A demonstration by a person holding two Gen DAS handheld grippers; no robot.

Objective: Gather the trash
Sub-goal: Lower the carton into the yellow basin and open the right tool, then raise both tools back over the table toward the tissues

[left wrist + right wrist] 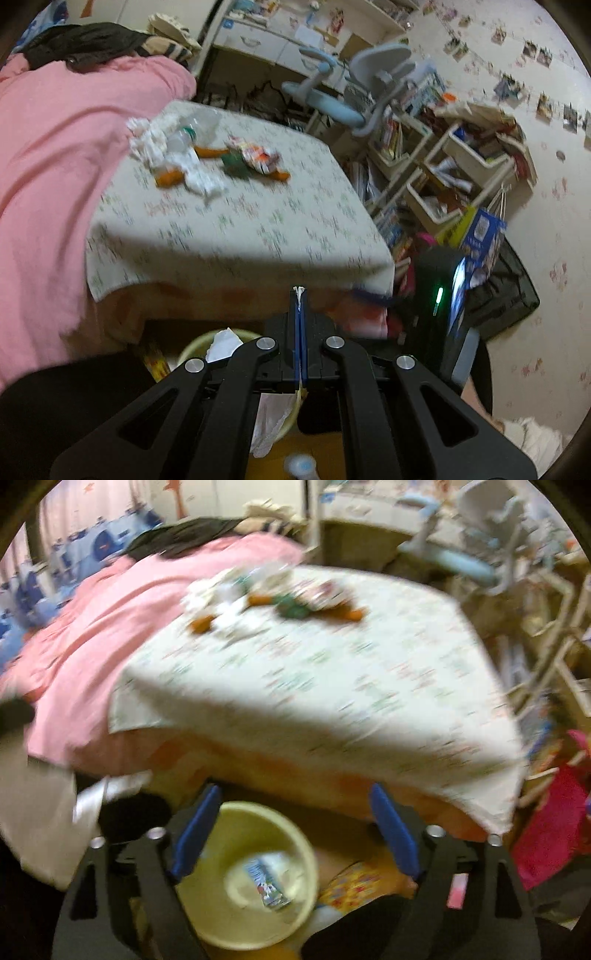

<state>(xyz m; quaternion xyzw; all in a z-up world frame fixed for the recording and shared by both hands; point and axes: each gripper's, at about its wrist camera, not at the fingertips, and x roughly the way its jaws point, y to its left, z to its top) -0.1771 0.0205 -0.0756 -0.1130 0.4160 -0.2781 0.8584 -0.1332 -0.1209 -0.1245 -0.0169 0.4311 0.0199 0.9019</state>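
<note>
Left hand-held gripper (pixel 300 295) pinches a white tissue (pixel 273 417) over the yellow bin (pixel 251 878), ready to drop; right hand-held gripper (pixel 295 827) gapes empty; more trash (pixel 199 155) waits upper left on the tabletop (pixel 240 221)

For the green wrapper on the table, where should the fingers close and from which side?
Grip the green wrapper on its near, bare edge, coming down from above on the side away from the pile. It lies flat on the tablecloth, and the printed wrapper crowds its far side. Blur hides finer folds.
</note>
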